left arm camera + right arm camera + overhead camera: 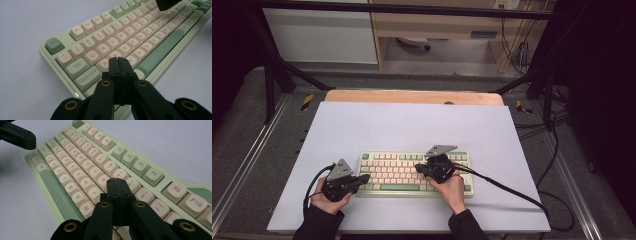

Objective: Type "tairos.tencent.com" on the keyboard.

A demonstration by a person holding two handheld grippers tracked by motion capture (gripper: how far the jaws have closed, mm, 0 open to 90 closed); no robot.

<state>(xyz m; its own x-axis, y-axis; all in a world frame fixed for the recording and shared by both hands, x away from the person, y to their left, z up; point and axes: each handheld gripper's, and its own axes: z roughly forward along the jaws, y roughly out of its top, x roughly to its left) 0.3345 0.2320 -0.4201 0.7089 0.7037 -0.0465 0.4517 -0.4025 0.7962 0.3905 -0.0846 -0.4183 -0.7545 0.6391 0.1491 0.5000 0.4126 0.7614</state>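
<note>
Keyboard (414,173), pale green case with cream and green keys, lies flat on the white sheet (412,125) covering the table, near the person's edge and roughly centred

Left gripper (363,178) sits at the keyboard's left end, tips over the lower-left keys. In the left gripper view (119,62) the jaws are pressed together with nothing between them, the joined tip hanging over the home row around the A and S keys (113,55); whether it touches a cap or hovers just above, cannot tell

Right gripper (419,170) is over the keyboard's right half, the hand (449,187) resting near the front edge. In the right gripper view (117,183) the jaws are likewise closed flat against each other, empty, tip over the middle letter rows near the J key (94,192) and the keys just beyond it. The other gripper's black arm (17,136) shows at the keyboard's far left end

Judgement: this reads as typing with the closed tips used as pokers, one gripper per half of the keyboard. Step in hand looks like positioning over, or pressing, a chosen key

Next move, as a guess: a short straight push down on one cap, tip centred so it does not catch a neighbour, then a clean lift. Keys sit close together and the joined tip is nearly cap-wide, so aim matters more than force
</note>
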